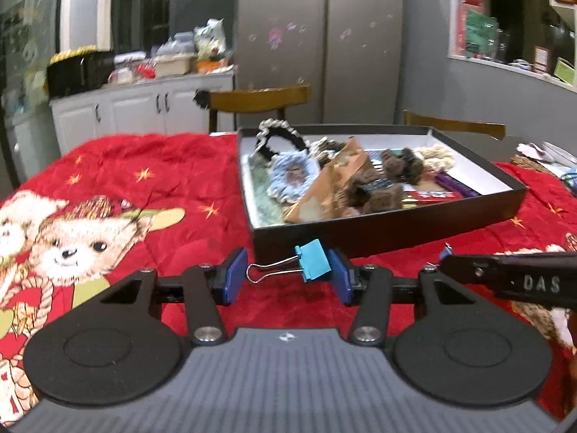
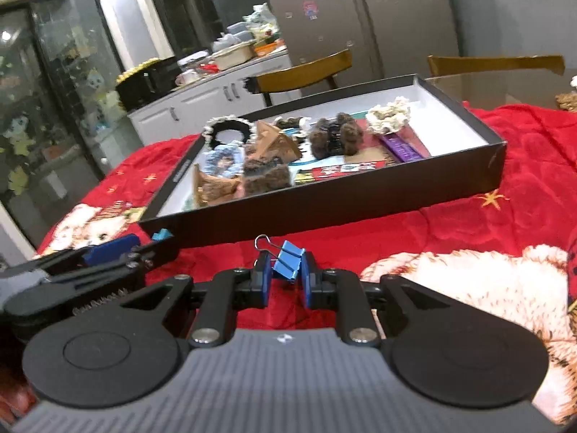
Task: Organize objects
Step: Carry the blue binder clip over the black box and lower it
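We're over the red blanket [image 1: 173, 166] on the tabletop, with the black box [image 2: 324, 202] already crowded with hair ties. Our left gripper [image 1: 285, 274] has its jaws clenched across a light blue binder clip [image 1: 313, 259], wire handle to one pad, so it could pivot and drop short. Our right gripper [image 2: 285, 281] pinches a darker blue clip [image 2: 288, 259] by its edge; it may spring free.

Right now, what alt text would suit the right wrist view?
The right gripper pinches a blue binder clip above a red blanket. Behind it stands a black box of hair scrunchies and small items, and the left gripper shows at the left edge.
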`<state>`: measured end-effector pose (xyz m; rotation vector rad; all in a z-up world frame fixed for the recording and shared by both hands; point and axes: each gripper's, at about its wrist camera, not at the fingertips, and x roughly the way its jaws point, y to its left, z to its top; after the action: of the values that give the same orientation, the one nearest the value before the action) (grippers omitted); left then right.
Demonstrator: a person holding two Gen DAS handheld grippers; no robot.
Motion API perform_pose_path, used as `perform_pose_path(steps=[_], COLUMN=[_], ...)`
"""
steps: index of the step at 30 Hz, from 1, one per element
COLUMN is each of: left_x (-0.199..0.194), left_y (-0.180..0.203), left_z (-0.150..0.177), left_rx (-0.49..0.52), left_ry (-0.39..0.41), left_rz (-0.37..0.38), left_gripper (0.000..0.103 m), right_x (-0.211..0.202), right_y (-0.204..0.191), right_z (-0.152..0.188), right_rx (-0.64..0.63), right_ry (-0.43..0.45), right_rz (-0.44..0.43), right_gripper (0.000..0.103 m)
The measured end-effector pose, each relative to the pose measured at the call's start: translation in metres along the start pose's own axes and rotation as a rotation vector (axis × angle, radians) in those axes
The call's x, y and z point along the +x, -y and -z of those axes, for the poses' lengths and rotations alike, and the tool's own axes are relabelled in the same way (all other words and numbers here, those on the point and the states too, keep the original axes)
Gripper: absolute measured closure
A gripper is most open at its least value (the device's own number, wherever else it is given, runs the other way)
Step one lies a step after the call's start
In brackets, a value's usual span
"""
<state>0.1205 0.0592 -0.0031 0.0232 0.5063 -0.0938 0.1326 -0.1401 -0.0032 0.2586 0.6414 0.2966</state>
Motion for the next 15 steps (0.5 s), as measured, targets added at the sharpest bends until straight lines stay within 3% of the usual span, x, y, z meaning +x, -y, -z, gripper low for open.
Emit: perform_pose_path(steps=[7, 15], left_x=[-0.004, -0.019], left_y=[0.002, 0.013], left_z=[0.0, -0.019], left_rx=[-0.001, 0.006], left_ry=[0.032, 0.069], left_rz=[0.005, 0.013], left_gripper=[0.047, 0.047], right_x=[-0.014, -0.044], right_y=[0.008, 0.014], right_z=[-0.015, -0.053], right_rx=[0.054, 0.07], right_ry=[0.017, 0.086], right_rz=[-0.087, -0.083], right_gripper=[0.083, 0.083])
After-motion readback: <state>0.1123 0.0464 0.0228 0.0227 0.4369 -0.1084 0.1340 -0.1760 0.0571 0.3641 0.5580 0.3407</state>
